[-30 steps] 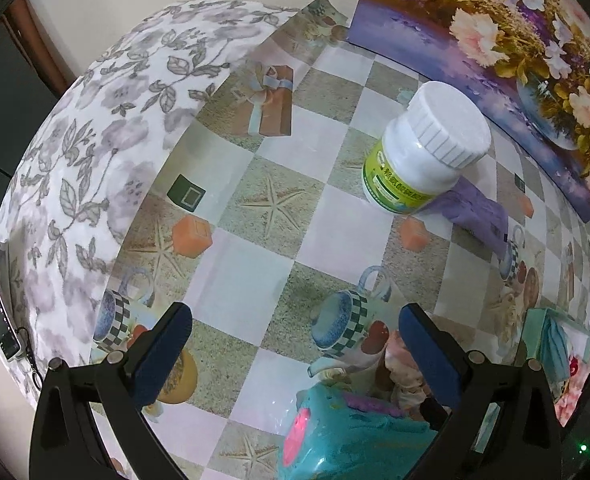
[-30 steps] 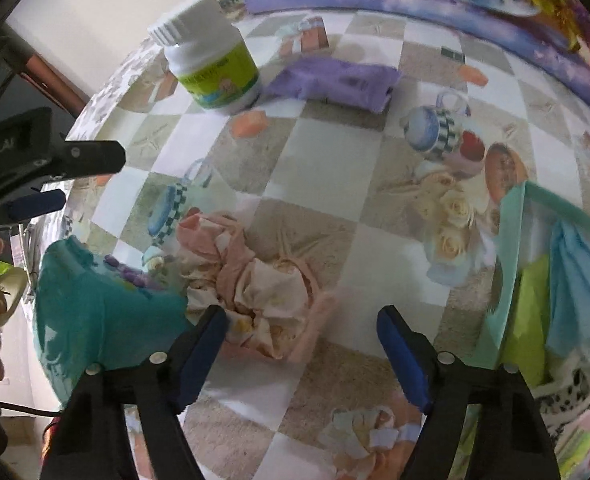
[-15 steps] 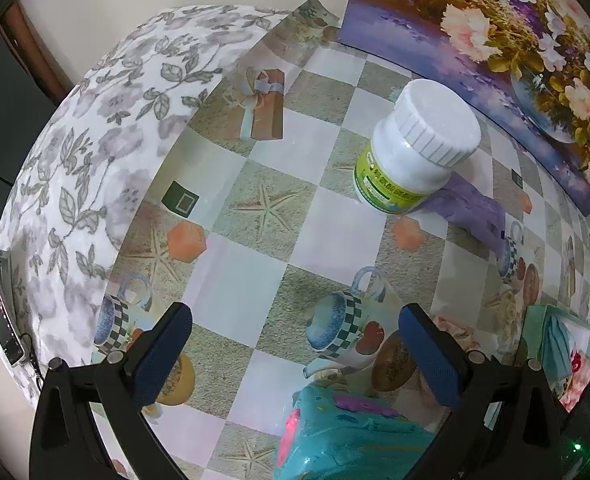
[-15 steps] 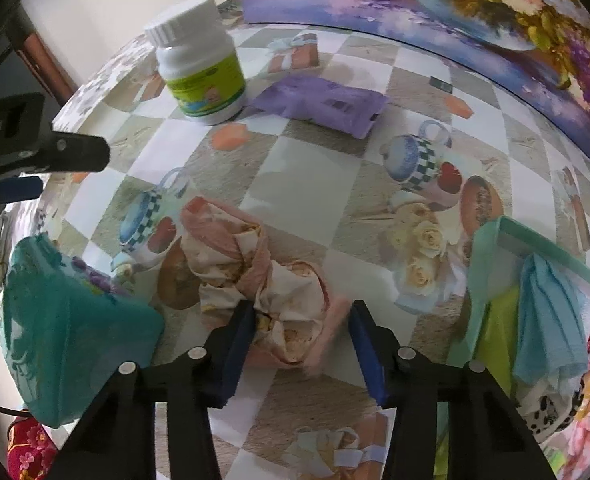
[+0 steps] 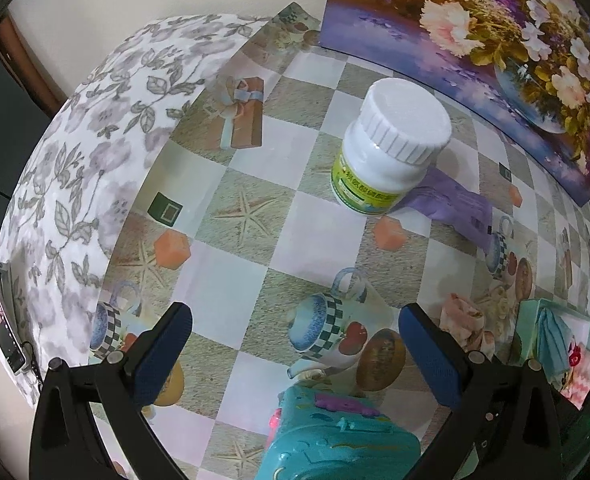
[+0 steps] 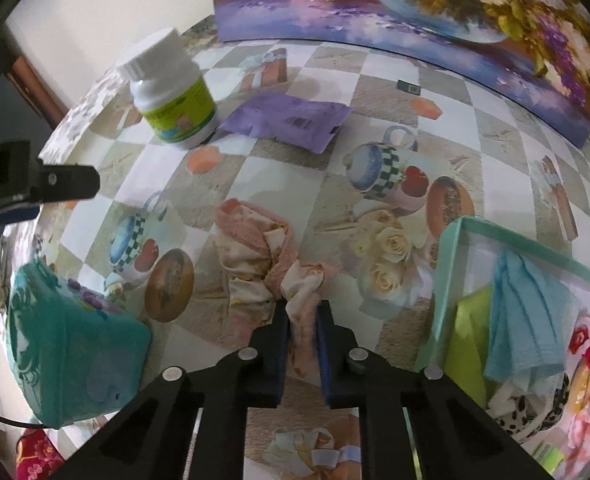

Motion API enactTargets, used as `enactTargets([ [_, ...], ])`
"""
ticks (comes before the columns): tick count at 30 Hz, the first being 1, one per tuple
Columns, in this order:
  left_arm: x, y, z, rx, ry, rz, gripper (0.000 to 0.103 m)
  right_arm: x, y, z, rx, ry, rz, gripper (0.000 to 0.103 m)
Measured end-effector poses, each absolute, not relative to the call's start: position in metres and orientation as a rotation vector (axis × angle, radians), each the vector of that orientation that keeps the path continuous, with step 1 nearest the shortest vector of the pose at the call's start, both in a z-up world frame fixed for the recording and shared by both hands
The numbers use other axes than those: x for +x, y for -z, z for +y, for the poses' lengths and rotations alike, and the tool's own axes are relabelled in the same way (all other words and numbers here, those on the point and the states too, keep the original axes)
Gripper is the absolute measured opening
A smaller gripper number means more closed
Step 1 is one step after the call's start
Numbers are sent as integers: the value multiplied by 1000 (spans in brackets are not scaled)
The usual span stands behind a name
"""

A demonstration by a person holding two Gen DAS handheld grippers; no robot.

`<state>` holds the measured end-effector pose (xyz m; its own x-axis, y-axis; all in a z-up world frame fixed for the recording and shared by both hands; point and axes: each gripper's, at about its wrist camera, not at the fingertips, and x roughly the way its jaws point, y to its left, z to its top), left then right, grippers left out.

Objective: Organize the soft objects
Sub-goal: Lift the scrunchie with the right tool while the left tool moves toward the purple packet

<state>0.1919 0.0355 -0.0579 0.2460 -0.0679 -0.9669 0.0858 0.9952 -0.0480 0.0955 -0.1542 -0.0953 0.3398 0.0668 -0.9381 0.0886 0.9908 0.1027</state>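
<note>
Right tool point(image 6: 302, 320) clamping near end of crumpled pink floral cloth point(image 6: 261, 256), jaws just closing on it, cloth lying mid-table beside mint fabric bin point(image 6: 447, 264) at right table edge. Left tool point(image 5: 295, 344) hanging open, empty, above teal pouch point(image 5: 335, 436). Advice: lift clear of bin rim before carrying over; trailing folds risk snagging.

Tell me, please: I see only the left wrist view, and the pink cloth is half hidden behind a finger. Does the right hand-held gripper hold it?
Observer: Yes. The right hand-held gripper is shut on one end of the pink cloth; its jaws have just been closing on it.
Operator: Where is the rest of the cloth?
Observer: It lies bunched on the table.
Operator: What is in the mint box?
Observer: A blue cloth, and also a yellow-green cloth and a leopard-print piece.
</note>
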Motion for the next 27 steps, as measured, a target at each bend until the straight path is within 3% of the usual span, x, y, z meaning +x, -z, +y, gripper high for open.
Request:
enactTargets([
  [27,191,46,19,-44,149,1275,103,82,24,-206,275,99,1014,11],
])
